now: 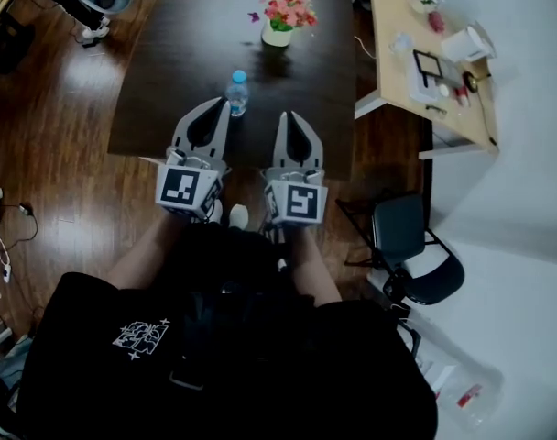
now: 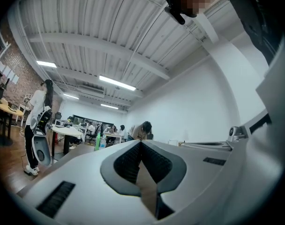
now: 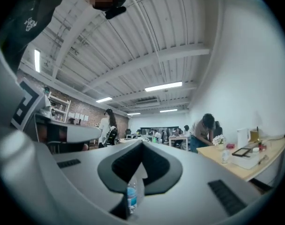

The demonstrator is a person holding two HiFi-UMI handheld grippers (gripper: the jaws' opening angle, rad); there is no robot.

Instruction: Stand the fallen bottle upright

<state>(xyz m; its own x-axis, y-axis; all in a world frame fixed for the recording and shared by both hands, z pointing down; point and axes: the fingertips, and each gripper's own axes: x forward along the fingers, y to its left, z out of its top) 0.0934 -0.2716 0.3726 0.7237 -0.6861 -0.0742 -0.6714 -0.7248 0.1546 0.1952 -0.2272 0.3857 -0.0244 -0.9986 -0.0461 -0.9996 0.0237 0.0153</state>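
A clear water bottle (image 1: 236,93) with a blue label stands upright on the dark table (image 1: 169,71), near its front edge. Both grippers are held level, above and in front of that edge. In the head view the tips of my left gripper (image 1: 224,105) lie just below the bottle; its jaws are shut with nothing between them (image 2: 141,142). My right gripper (image 1: 288,115) is a little to the right of the bottle, jaws shut and empty (image 3: 142,142). In the right gripper view the bottle (image 3: 132,197) shows through the gap below the closed tips.
A white pot of pink flowers (image 1: 280,24) stands farther back on the dark table. A light wooden table (image 1: 393,67) with small items is at the right, and a black chair (image 1: 402,246) stands beside me. Several people (image 3: 203,130) work at desks far off.
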